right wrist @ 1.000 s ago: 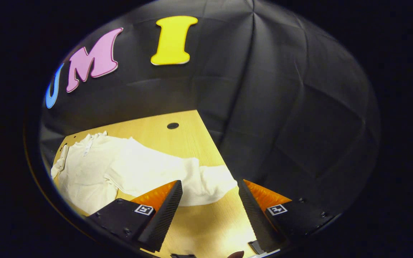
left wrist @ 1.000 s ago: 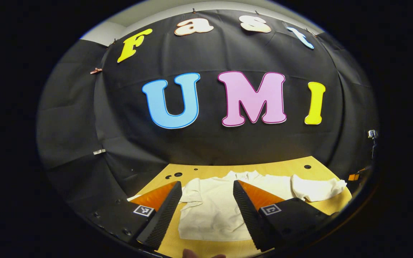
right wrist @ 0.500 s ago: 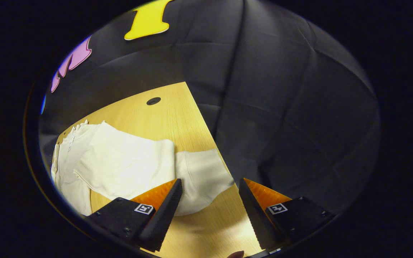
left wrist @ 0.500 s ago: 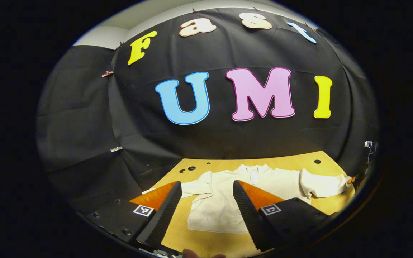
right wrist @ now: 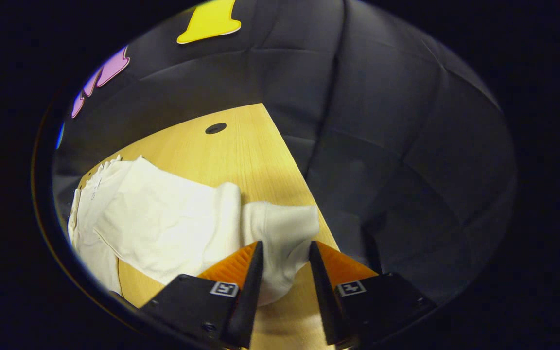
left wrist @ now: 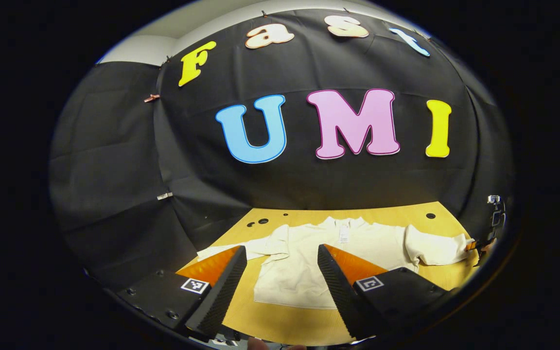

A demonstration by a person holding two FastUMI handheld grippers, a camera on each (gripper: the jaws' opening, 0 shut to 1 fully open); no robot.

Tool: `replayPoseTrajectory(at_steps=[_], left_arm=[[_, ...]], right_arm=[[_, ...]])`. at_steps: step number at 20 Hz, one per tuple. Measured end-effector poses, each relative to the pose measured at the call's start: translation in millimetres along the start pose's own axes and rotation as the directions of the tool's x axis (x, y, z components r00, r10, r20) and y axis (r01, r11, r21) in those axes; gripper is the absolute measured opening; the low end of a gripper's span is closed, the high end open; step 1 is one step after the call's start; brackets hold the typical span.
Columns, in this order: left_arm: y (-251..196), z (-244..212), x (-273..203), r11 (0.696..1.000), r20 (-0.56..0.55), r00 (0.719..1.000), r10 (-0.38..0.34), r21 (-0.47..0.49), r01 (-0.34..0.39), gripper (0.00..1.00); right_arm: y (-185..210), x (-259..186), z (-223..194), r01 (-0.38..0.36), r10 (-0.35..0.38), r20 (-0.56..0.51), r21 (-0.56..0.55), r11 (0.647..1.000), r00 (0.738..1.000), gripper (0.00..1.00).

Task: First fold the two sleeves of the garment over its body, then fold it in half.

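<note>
The step in hand is the first one: folding a sleeve over the body of the garment. In the right gripper view, the right gripper point(right wrist: 286, 272) is low over the table point(right wrist: 241, 146), and its fingers point(right wrist: 252, 277) stand at a narrow gap on both sides of the end of the right sleeve point(right wrist: 280, 233). The cloth lies between them, but whether both fingers press on it, one cannot tell. The next move, in my judgement, calls for a full closing on the cuff, then a lift and a carry toward the middle of the garment point(right wrist: 158, 218), which lies flat beyond the sleeve.

In the left gripper view, the left gripper point(left wrist: 280, 277) is above the near edge of the table, with its fingers wide apart and holding nothing. Beyond them the garment lies spread, collar at the far side, and both sleeves are not yet folded. The left sleeve point(left wrist: 241, 248) lies outward, somewhat wrinkled.
</note>
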State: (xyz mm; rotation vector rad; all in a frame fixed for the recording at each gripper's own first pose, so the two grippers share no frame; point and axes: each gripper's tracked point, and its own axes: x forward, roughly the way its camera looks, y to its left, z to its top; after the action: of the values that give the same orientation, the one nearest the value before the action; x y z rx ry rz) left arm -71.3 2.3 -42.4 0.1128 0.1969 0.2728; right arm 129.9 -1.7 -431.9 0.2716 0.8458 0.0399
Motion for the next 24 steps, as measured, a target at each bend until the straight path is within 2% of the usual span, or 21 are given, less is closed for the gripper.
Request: replayPoseTrajectory(at_steps=[2,3,5,8,12,15,17,24], left_arm=[[3,2,-1,1.0,0.009,1.0,0.006,0.007,-0.006,0.94],[5,2,-1,1.0,0.01,1.0,0.009,0.009,-0.009,0.94],[9,2,1,1.0,0.01,1.0,0.008,0.004,-0.008,0.94],[15,0,7,1.0,0.005,1.0,-0.001,-0.006,0.001,0.94],[26,-4,23,0.999,0.001,0.999,-0.034,-0.006,0.034,0.94],[39,-6,47,0.997,0.003,0.997,-0.073,-0.016,0.073,0.94],[52,-11,65,0.995,-0.003,0.995,-0.098,-0.03,0.098,0.94],[104,-20,126,0.986,0.017,0.987,-0.162,-0.026,0.163,0.94]], right_arm=[[4,2,-1,0.015,-0.015,0.008,-0.023,1.0,1.0,0.16],[6,4,1,0.02,-0.02,0.02,-0.033,0.999,1.0,0.22],[9,-1,1,0.01,-0.01,0.019,0.011,1.0,1.0,0.1],[15,-8,3,-0.031,0.028,0.022,0.13,0.991,0.999,0.1],[27,-31,25,-0.096,0.079,0.102,0.172,0.98,0.992,0.1],[46,-68,41,-0.142,0.11,0.173,0.19,0.971,0.979,0.1],[68,-90,55,-0.165,0.125,0.21,0.187,0.968,0.97,0.1],[180,-154,89,-0.226,0.174,0.29,0.157,0.961,0.941,0.09]])
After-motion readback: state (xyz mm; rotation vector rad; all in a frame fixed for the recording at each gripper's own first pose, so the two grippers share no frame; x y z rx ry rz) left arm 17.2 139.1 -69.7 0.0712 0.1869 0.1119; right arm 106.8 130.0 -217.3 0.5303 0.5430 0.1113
